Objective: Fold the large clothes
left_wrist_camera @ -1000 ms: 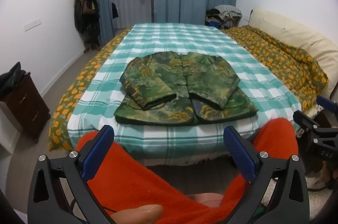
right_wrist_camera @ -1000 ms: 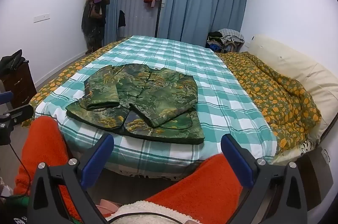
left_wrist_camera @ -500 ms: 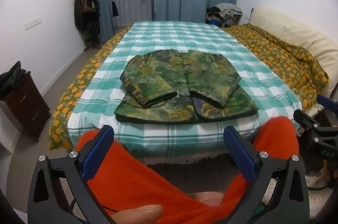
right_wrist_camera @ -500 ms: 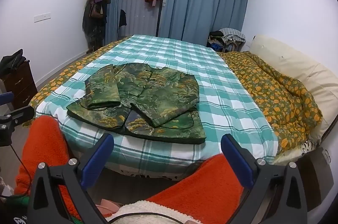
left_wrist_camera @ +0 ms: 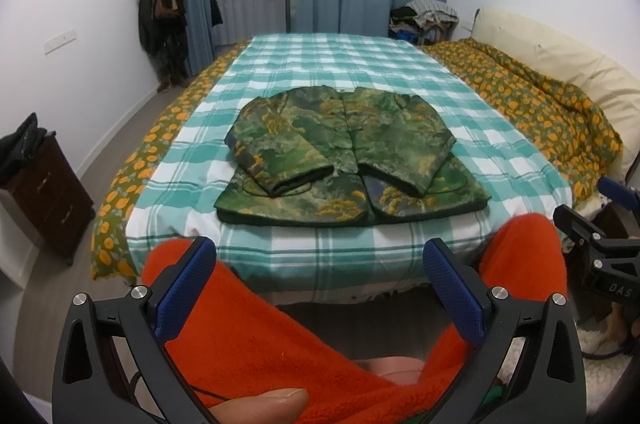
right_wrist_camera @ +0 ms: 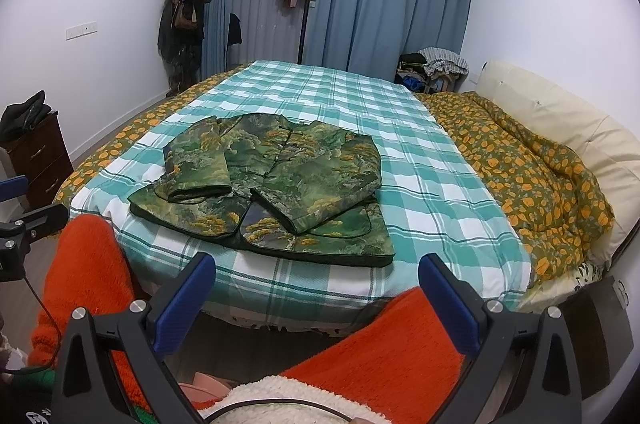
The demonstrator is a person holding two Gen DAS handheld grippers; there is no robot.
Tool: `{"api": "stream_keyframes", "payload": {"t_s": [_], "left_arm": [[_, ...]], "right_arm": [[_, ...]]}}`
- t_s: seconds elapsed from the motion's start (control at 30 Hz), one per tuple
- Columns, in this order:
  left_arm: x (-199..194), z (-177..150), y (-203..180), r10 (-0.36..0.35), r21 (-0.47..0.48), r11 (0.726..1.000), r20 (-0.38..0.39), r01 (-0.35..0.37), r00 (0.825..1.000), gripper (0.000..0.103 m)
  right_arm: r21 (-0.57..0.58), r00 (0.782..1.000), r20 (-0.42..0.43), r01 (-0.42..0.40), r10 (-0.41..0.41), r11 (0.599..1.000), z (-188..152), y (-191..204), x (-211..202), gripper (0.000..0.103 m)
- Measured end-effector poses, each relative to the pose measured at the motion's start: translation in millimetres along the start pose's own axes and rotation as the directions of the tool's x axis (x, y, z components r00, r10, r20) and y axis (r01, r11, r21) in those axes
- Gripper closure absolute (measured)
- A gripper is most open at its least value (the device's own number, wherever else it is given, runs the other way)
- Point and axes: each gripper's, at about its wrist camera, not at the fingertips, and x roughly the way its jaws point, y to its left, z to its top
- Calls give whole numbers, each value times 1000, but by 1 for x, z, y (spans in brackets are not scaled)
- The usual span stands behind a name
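Observation:
A green and yellow patterned jacket lies flat near the front edge of the bed, both sleeves folded in over its front. It also shows in the right wrist view. My left gripper is open and empty, held back from the bed above the person's orange-clad knees. My right gripper is open and empty, also short of the bed edge. Each gripper shows at the edge of the other's view, the right one and the left one.
The bed carries a teal checked sheet and an orange-flowered duvet bunched on the right by cream pillows. A dark nightstand stands left. Blue curtains and hung coats are at the far wall.
Both views have shifted slightly, with the jacket a little lower and nearer in frame. The jacket itself has not moved and both grippers stay open.

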Motion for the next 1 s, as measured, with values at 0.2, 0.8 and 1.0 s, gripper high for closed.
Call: {"api": "stream_keyframes", "payload": {"t_s": [0.2,0.8,1.0], "left_arm": [[0,0,0,2,0,1000,-8,-2,1000,0],[3,-4,-1,-2,4,1000,-17,2,1000,0],[4,-6,-2,-3,8,1000,-28,3,1000,0]], "right_arm": [[0,1000,-2,-1,1,1000,-1,1,1,0],[-1,1000,-8,-4,4,1000,-2,2,2,0],[1,1000,-13,-7,7,1000,-6,5,2,0]]}}
